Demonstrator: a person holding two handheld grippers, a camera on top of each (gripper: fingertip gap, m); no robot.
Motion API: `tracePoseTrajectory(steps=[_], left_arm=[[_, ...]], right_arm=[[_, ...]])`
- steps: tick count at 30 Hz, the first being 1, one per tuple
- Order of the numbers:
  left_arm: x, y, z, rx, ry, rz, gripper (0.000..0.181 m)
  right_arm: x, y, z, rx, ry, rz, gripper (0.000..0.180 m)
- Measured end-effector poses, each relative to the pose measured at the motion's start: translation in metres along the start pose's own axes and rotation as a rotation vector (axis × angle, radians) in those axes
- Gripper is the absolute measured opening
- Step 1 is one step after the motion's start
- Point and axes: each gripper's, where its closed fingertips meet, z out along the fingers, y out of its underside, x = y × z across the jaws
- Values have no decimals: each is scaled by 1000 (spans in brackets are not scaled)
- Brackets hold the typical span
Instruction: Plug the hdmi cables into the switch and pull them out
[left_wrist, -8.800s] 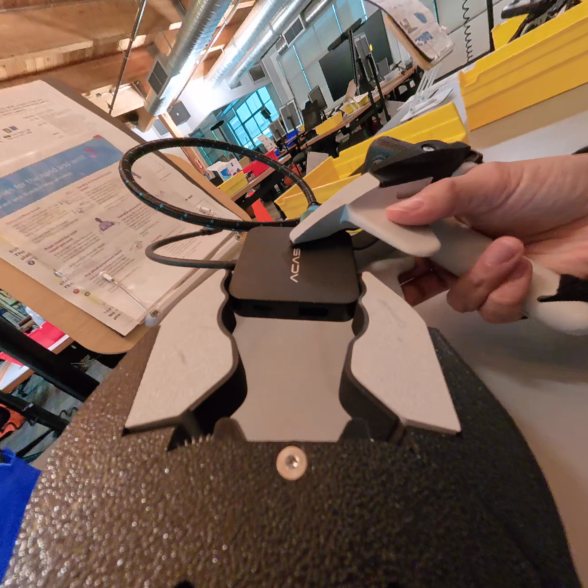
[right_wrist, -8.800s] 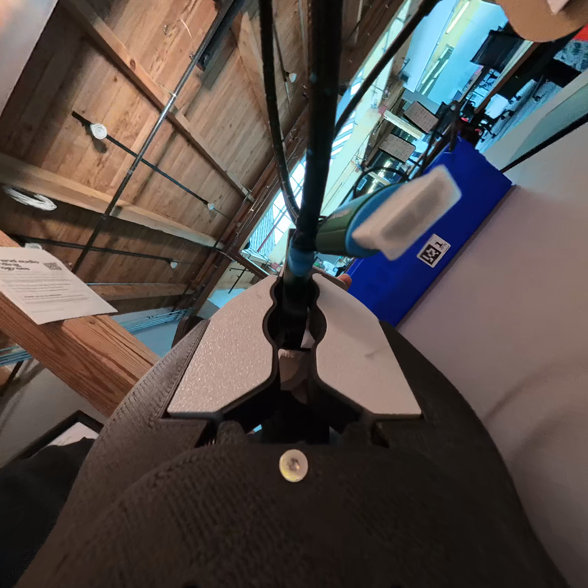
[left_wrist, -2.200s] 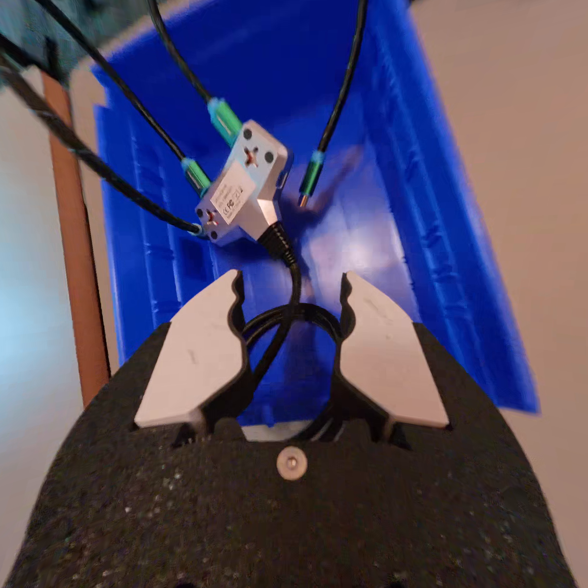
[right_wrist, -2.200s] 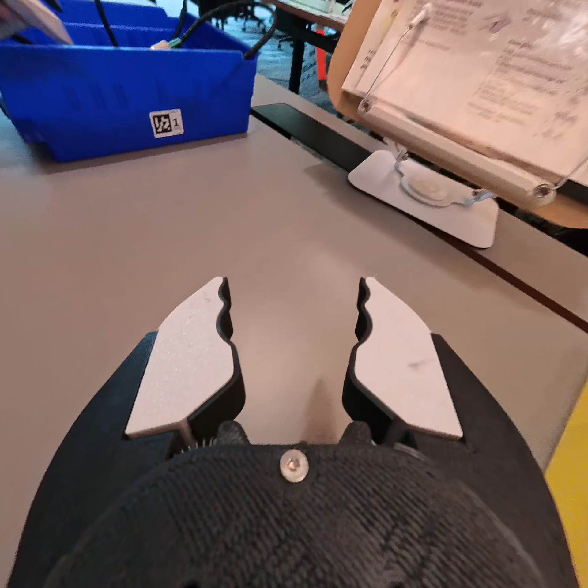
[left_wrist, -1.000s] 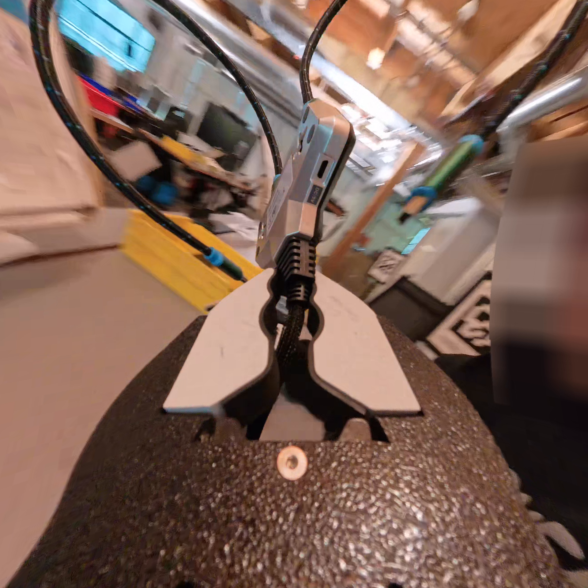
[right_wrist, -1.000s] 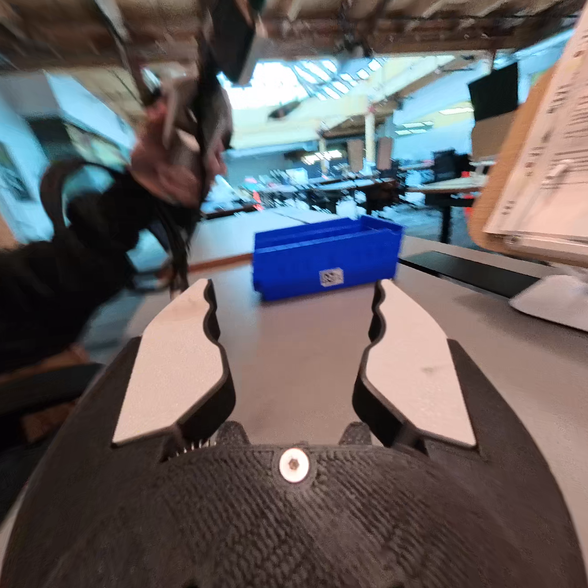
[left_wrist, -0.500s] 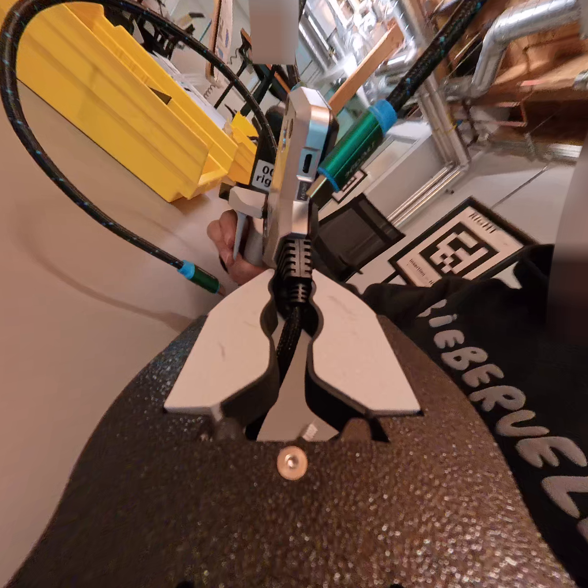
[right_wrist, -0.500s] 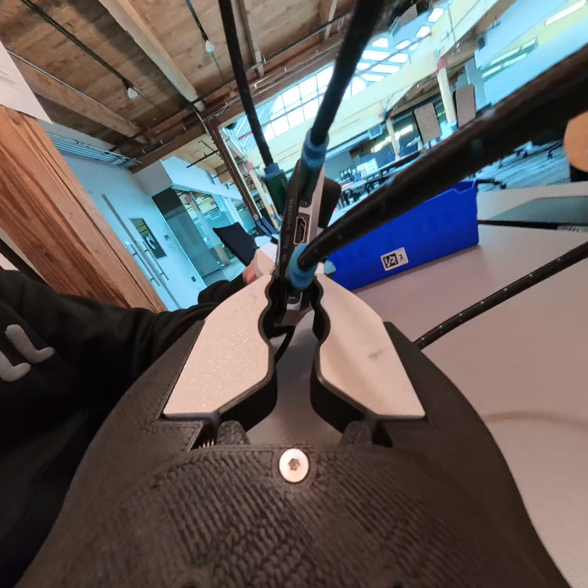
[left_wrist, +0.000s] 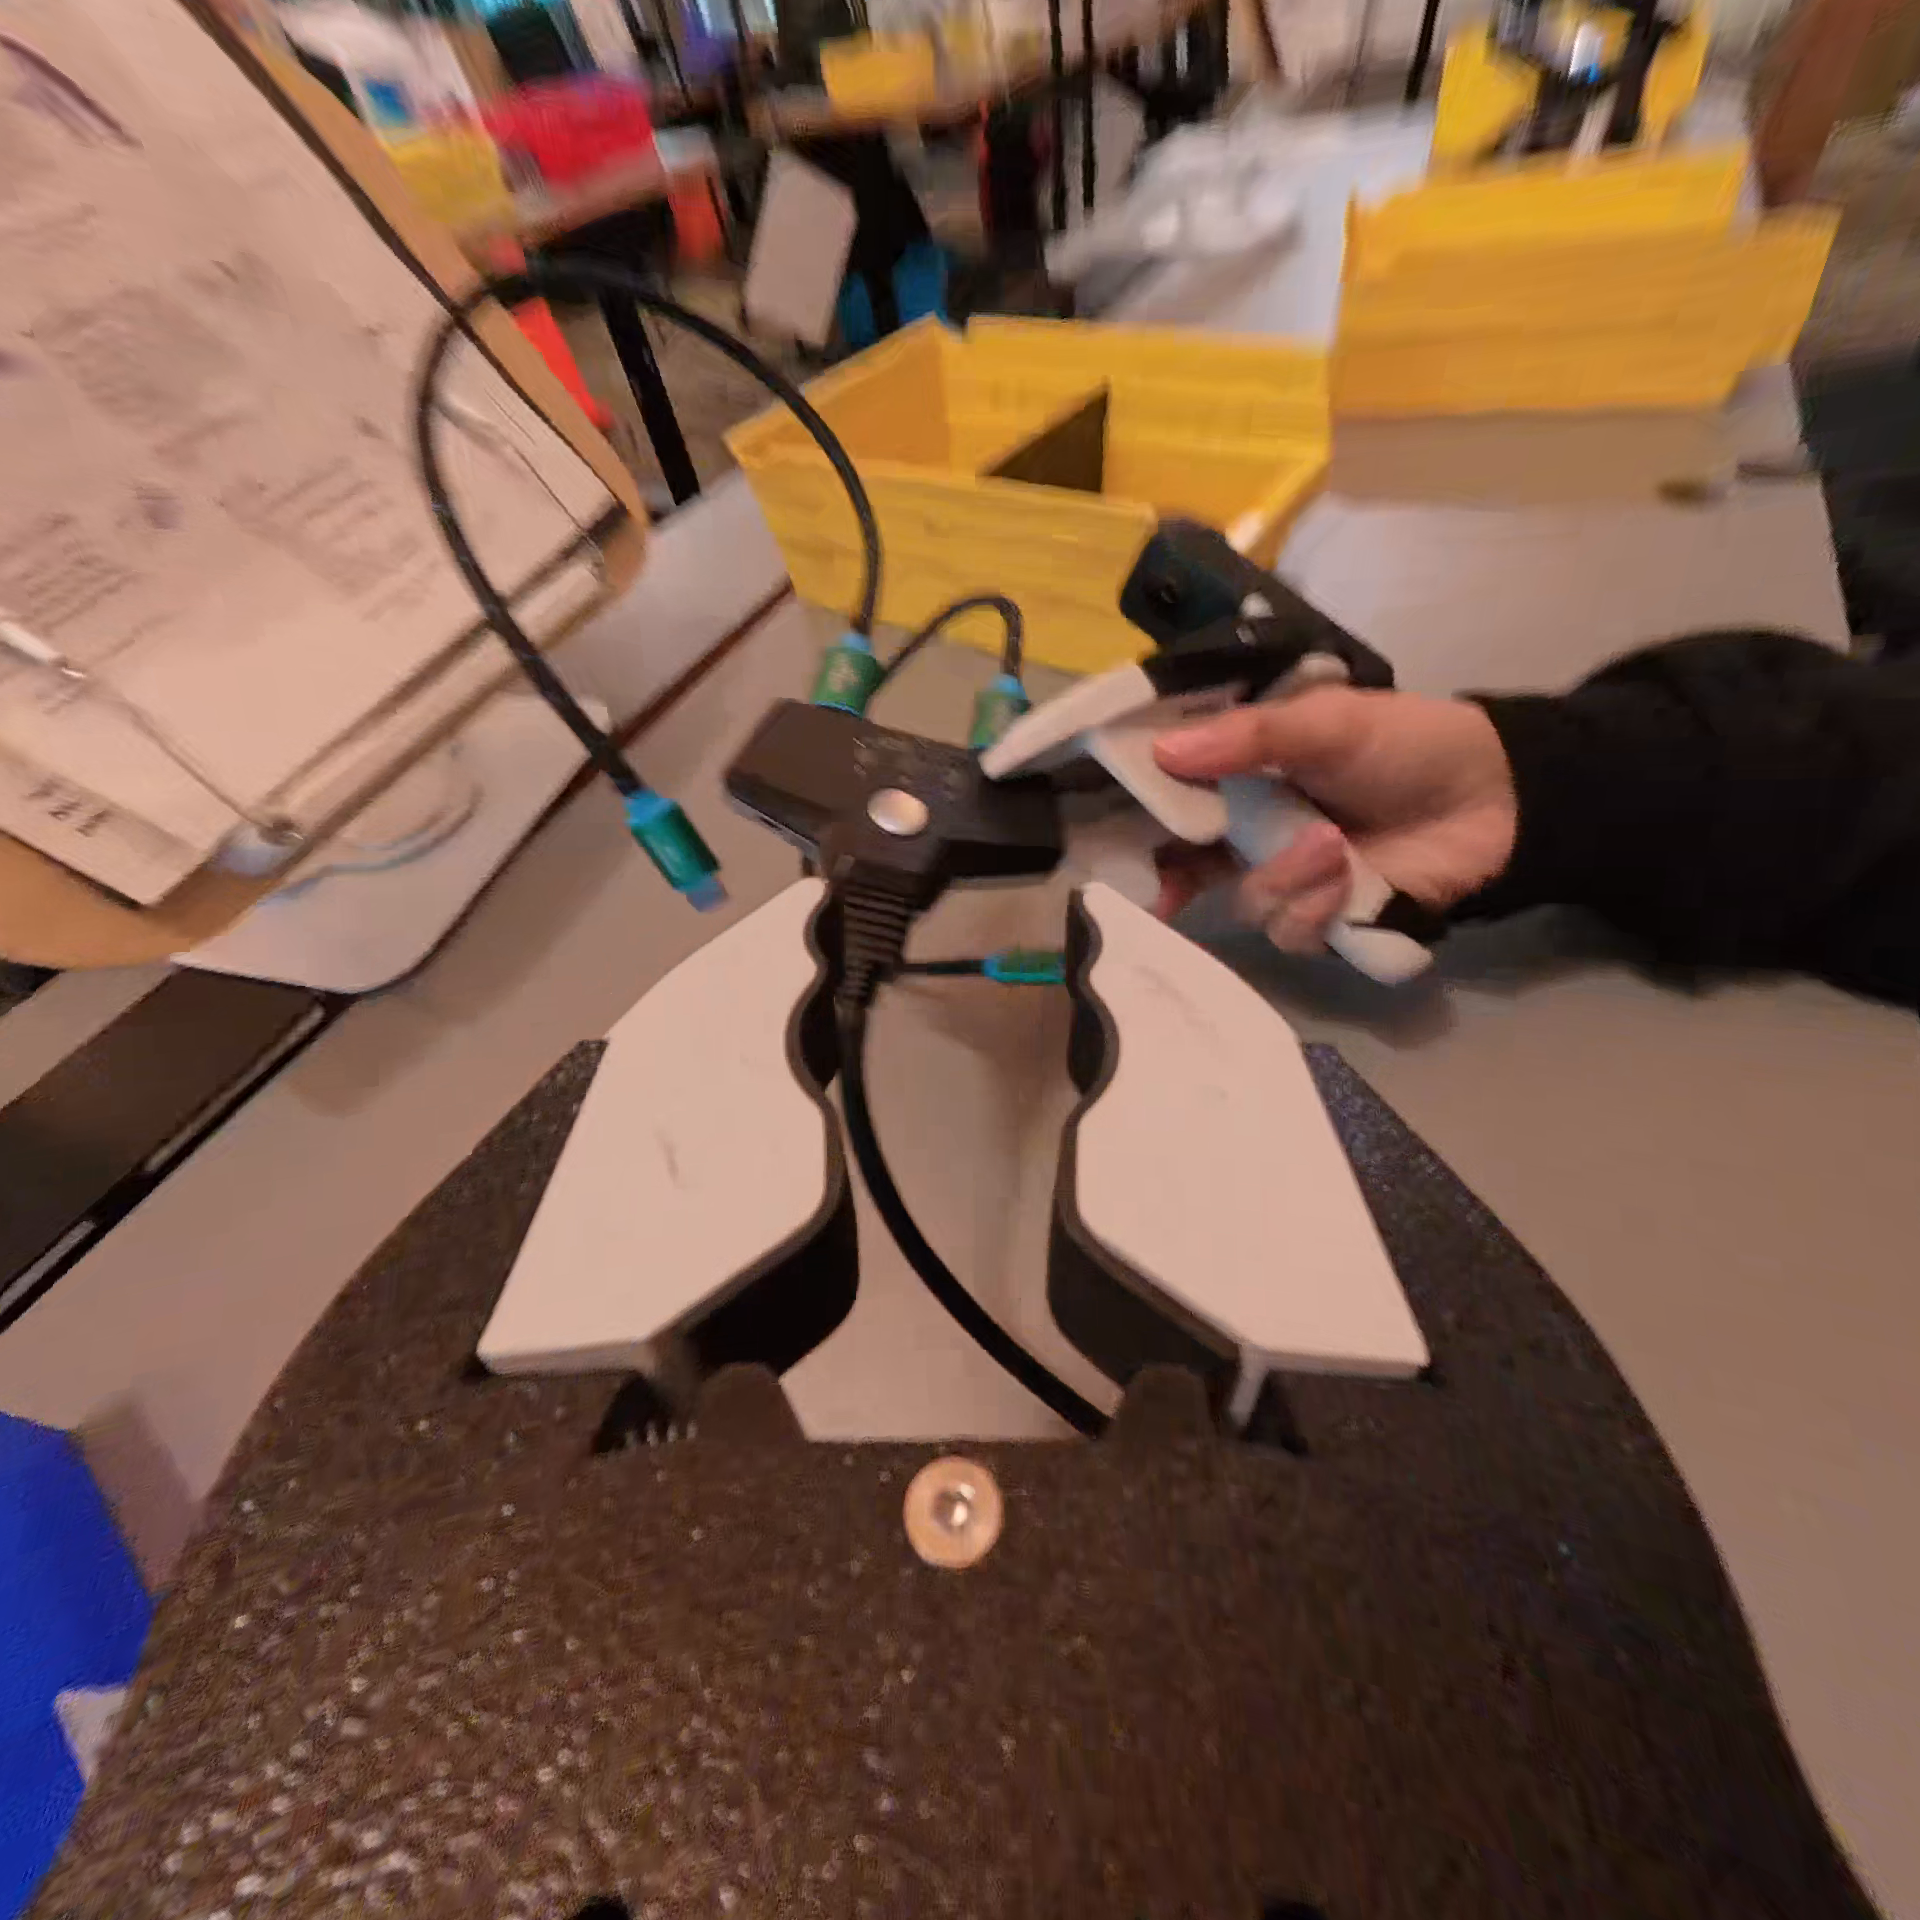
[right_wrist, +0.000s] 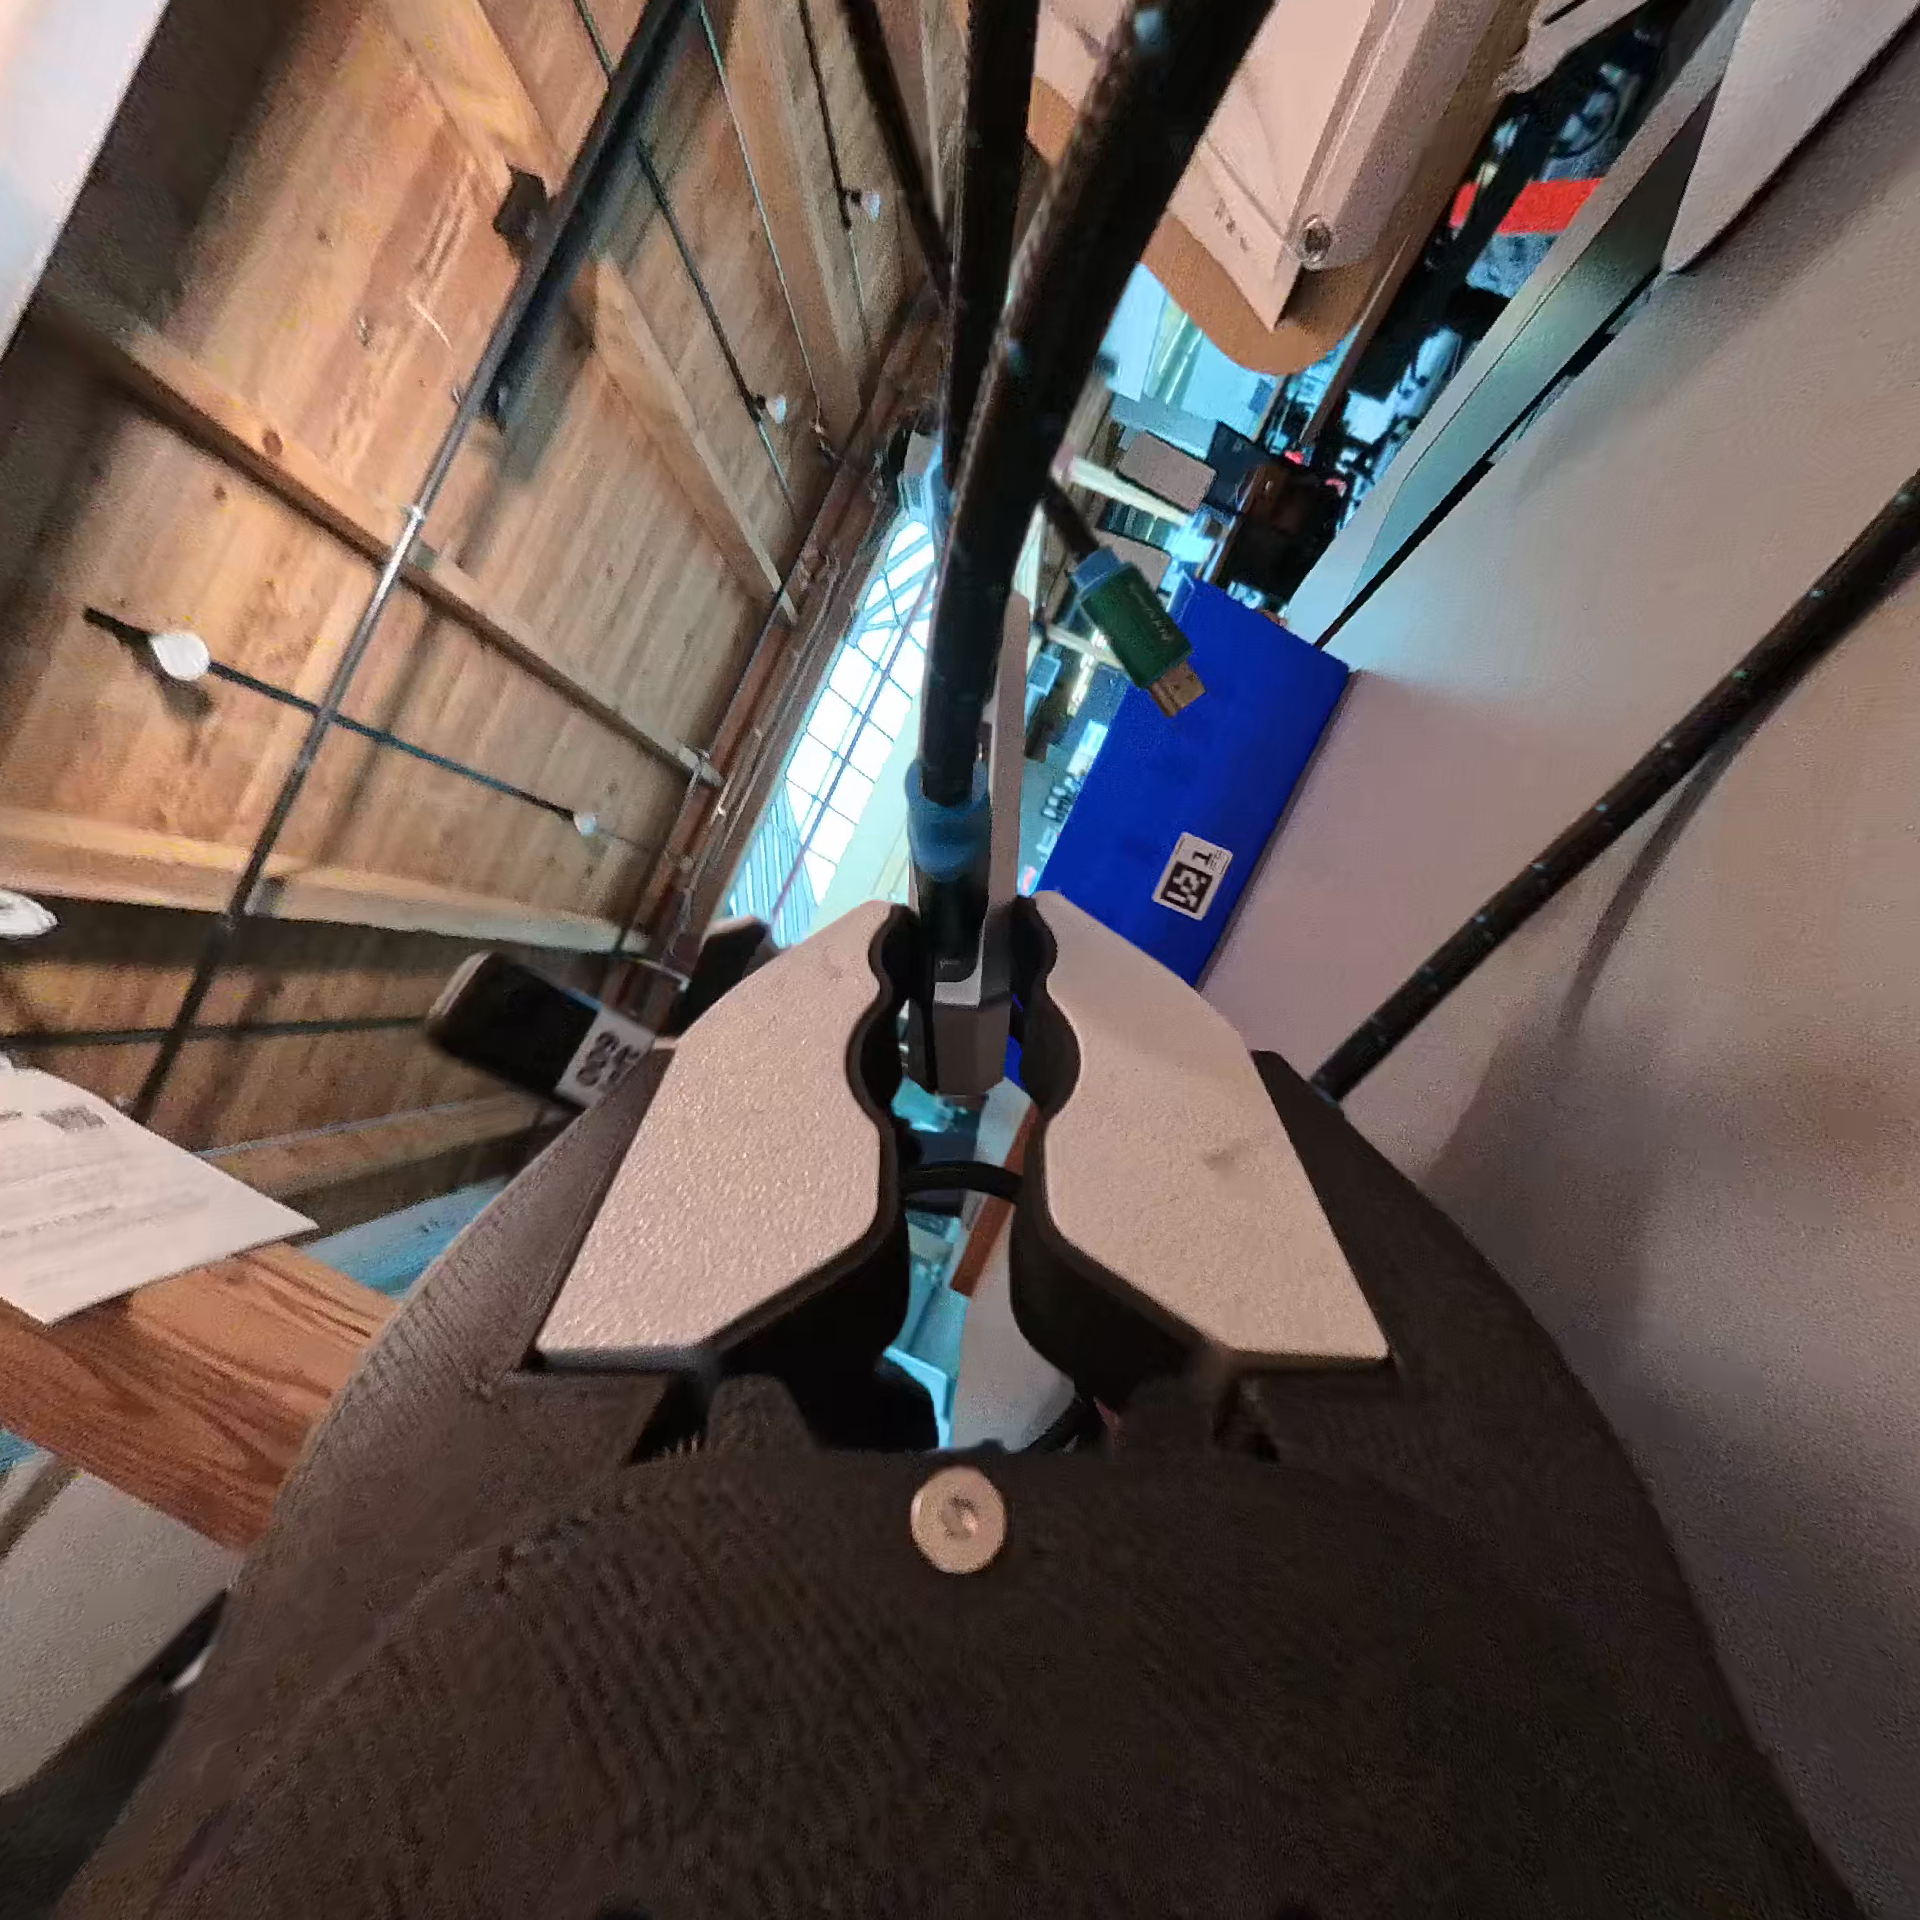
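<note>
At frame centre in the left wrist view, the switch (left_wrist: 894, 805) hangs above the bench (left_wrist: 1558, 1195). The left tool (left_wrist: 945, 935) stands open, the switch's lead running between its fingers. The right tool (right_wrist: 961, 961) is clamped on the switch's edge (right_wrist: 971, 997). Two green plugs (left_wrist: 847, 675) sit in it; one (left_wrist: 675, 847) dangles left. A blue bin (right_wrist: 1184, 790) bears a coded sticker.
</note>
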Motion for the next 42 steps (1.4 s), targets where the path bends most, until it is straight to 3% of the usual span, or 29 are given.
tracePoseTrajectory(steps=[3,7,9,12,18,26,42], left_arm=[[16,-7,3,-166,-85,34,43],[50,-39,11,-81,-66,139,38],[43,-25,23,-105,-60,229,48],[11,2,38,-75,-92,287,44],[-9,17,38,127,-21,165,34],[-6,20,43,333,-15,236,26],[-11,34,48,308,34,86,23]], right_arm=[[6,-3,-1,61,17,70,19],[13,-4,-4,82,39,98,19],[7,-4,-5,92,31,109,19],[-5,2,-2,72,-6,113,19],[-21,8,1,42,-90,187,19],[-23,13,2,28,-122,226,20],[-12,12,3,-4,-123,172,21]])
